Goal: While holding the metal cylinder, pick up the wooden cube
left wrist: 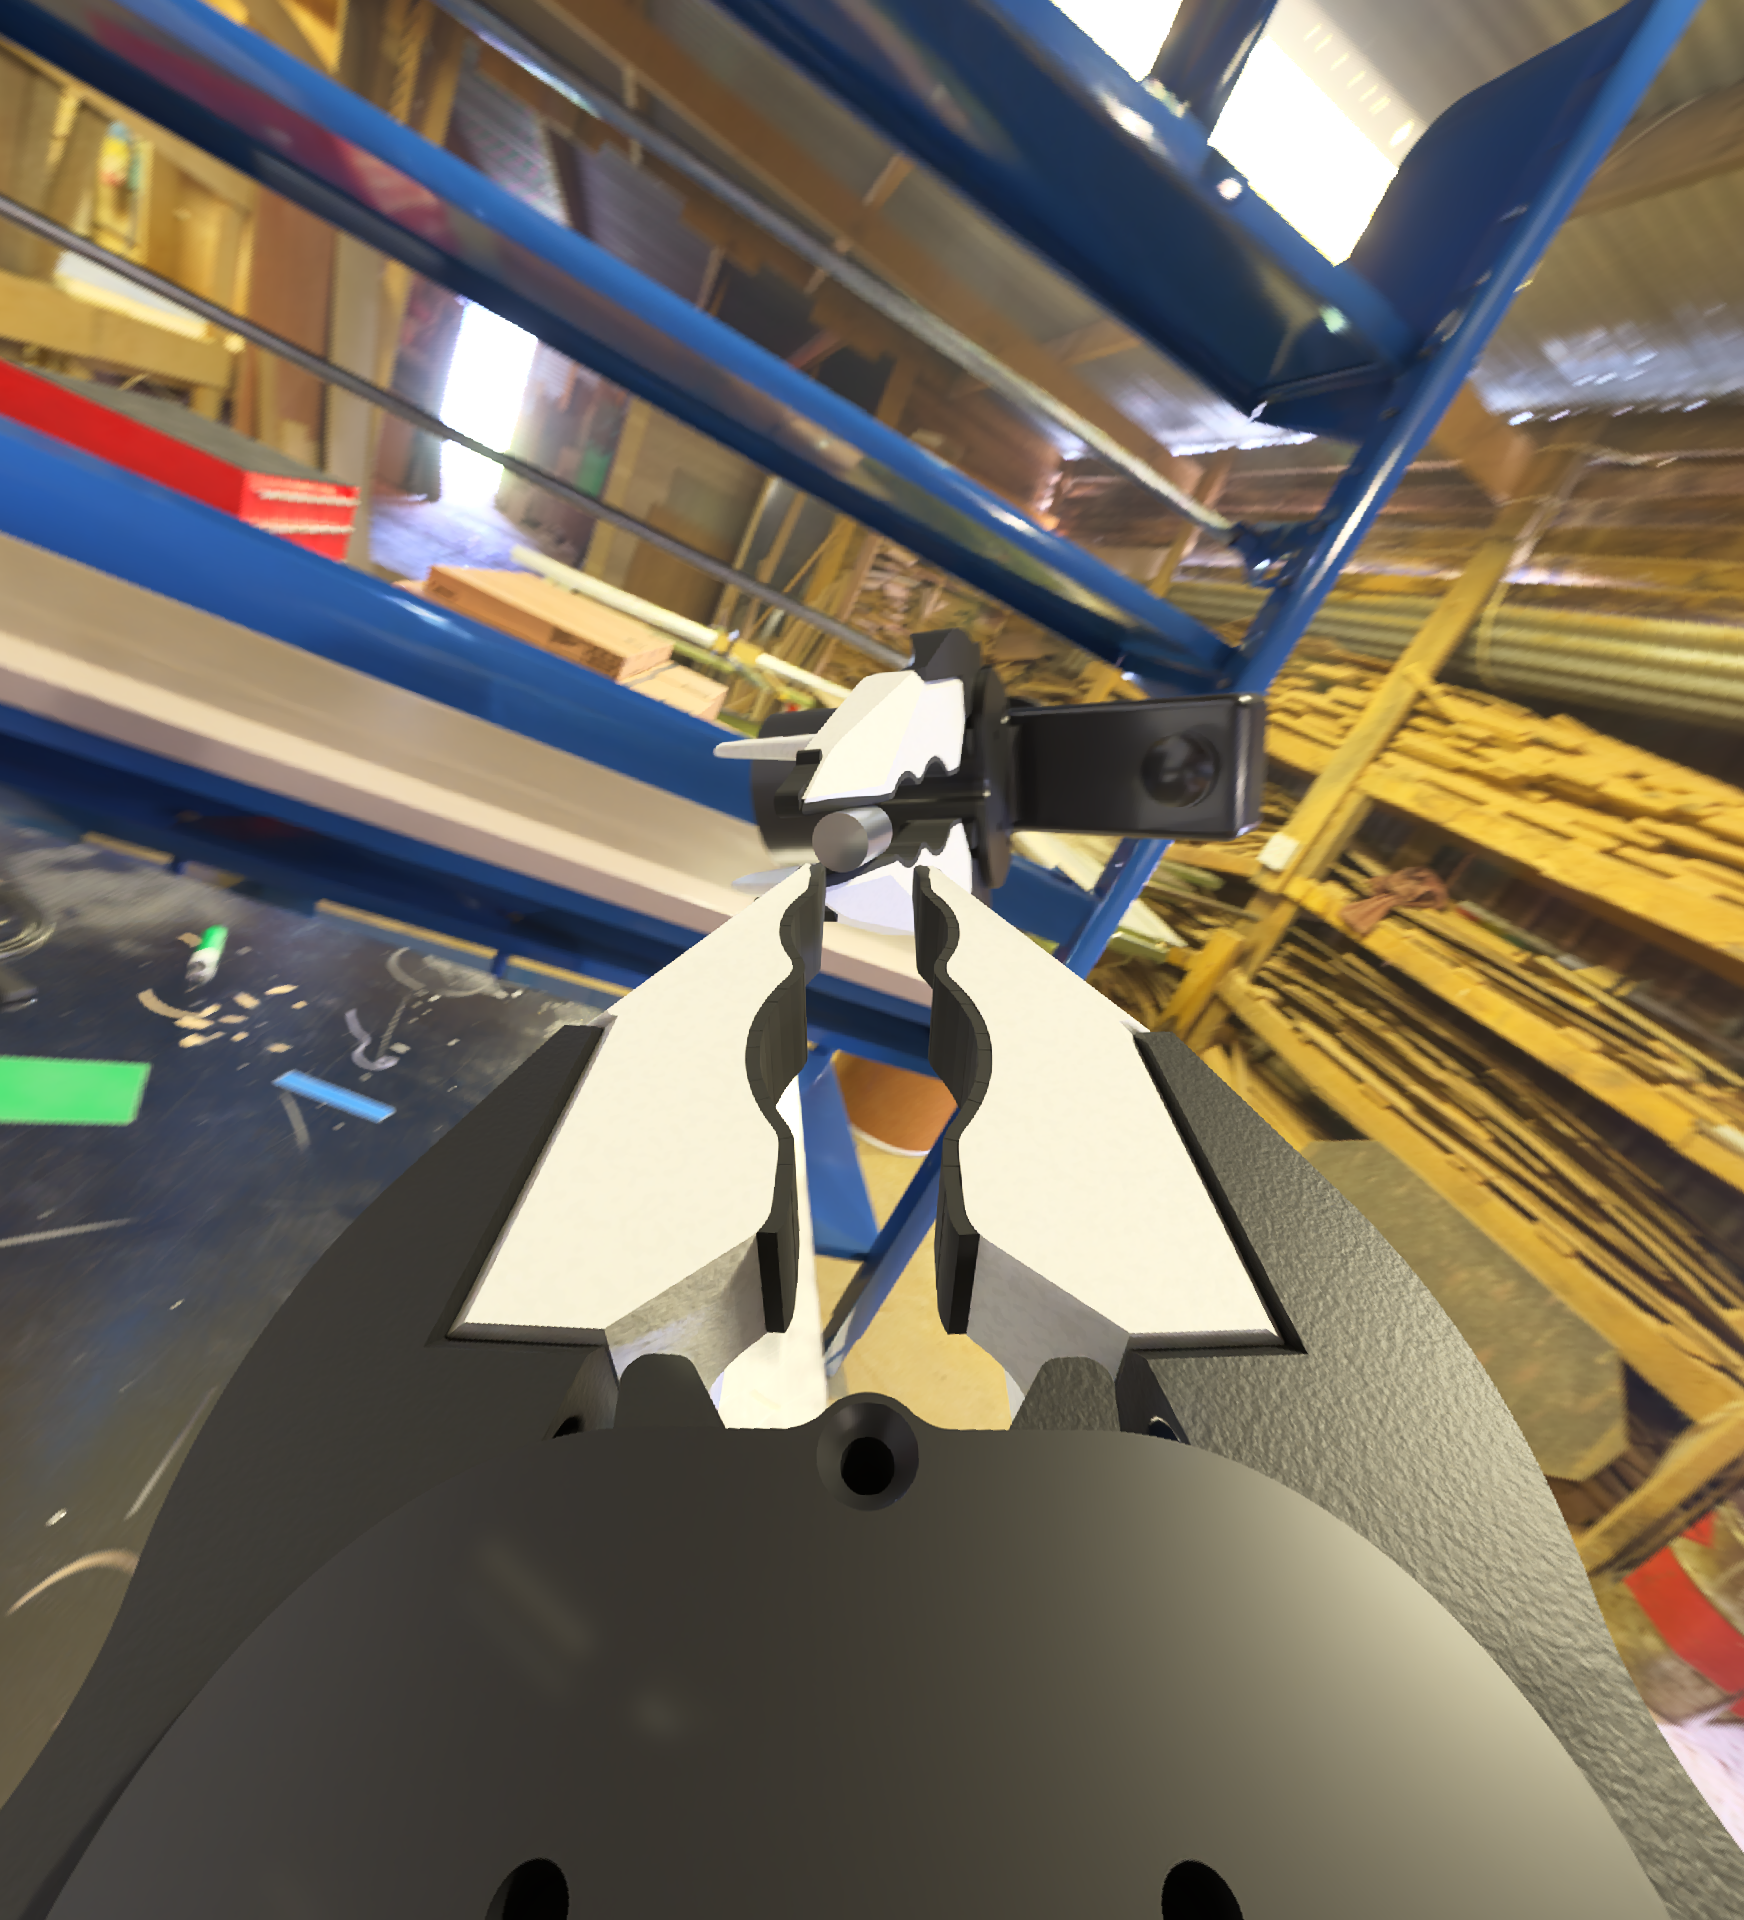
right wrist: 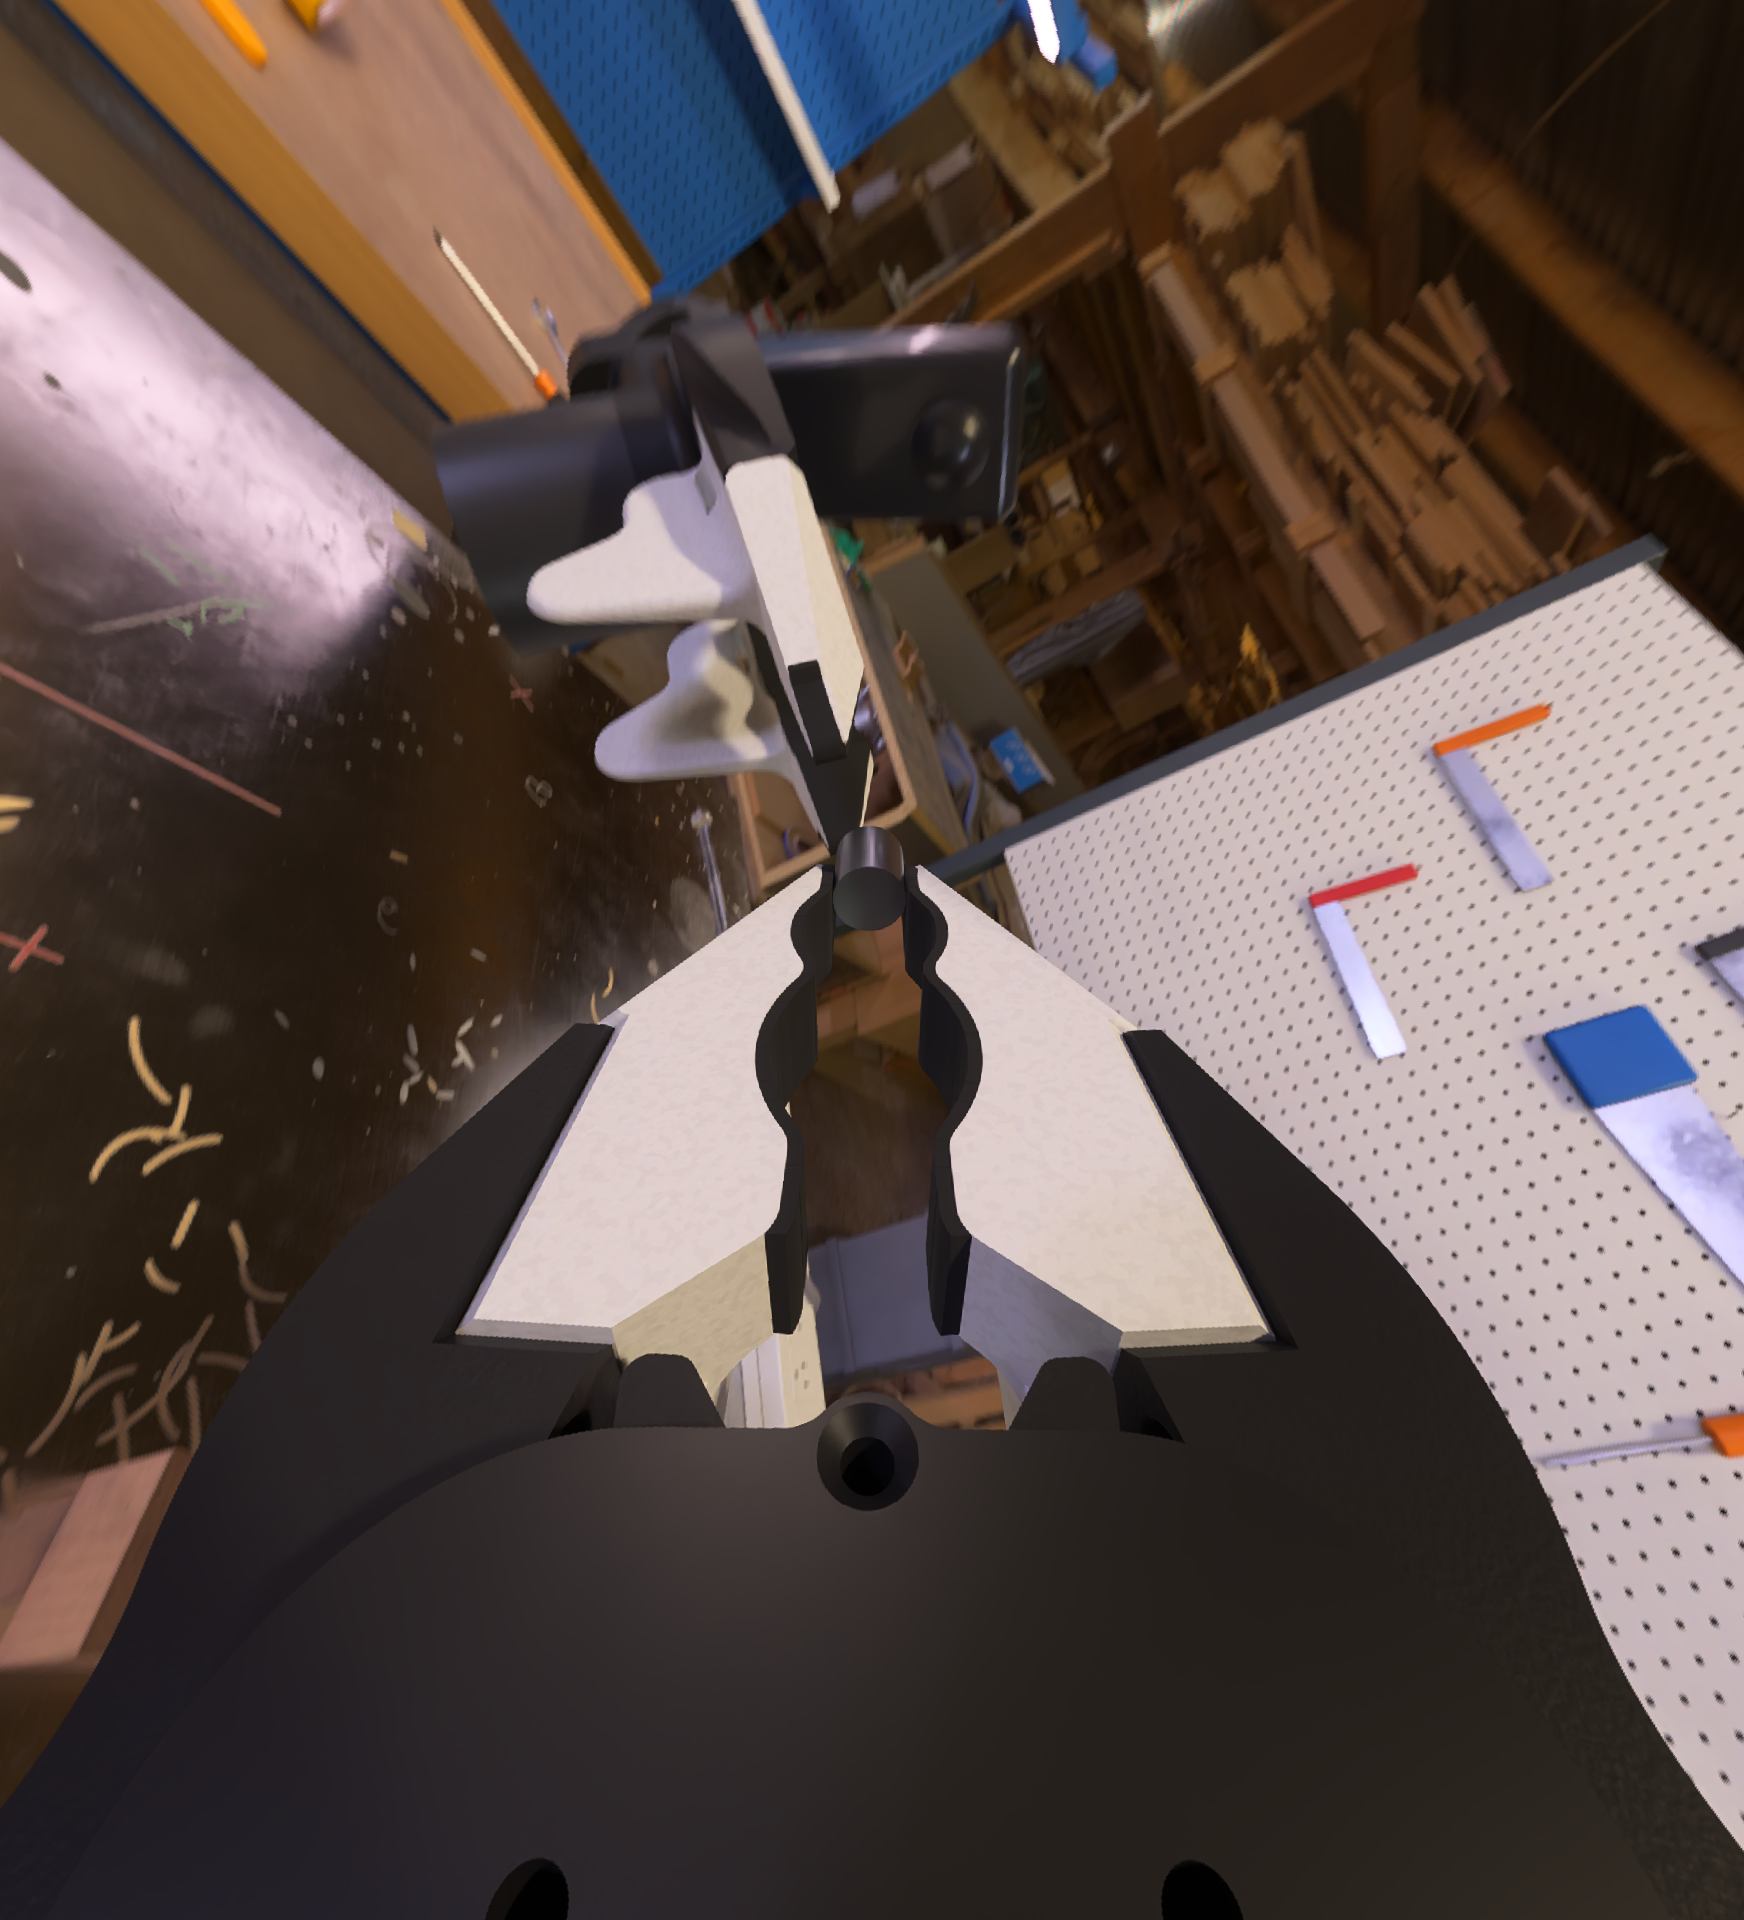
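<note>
The right gripper point(right wrist: 870, 885) has its dark fingertip pads pressed on either side of the short grey metal cylinder point(left wrist: 850, 840), pinching it at the very tips. The cylinder's flat end faces back toward the right wrist camera. The left gripper point(left wrist: 868, 883) has its fingers a little apart with nothing between them. Its tips sit just beside the cylinder, and whether they touch it cannot be told.

The pale, square-edged wooden block point(right wrist: 57, 1548) at the lower left of the right wrist view is probably the cube. It rests on the dark, shaving-strewn workbench top point(right wrist: 172, 623), well away from both sets of fingers and partly hidden by the right gripper's body.

The step in hand looks like freeing the left gripper for the cube. To do it well:
- The tip pinch is shallow, so the right gripper should hold its clamp firm and avoid any jolt.
- The left gripper should back straight off without brushing the cylinder.
- It should then spread its fingers wider than the block and come down square over two opposite faces.

The two grippers meet nearly nose to nose, the left angled across the right. The right gripper is rolled, so the bench lies to its left and the white pegboard of hand tools point(right wrist: 1263, 1195) to its right.
</note>
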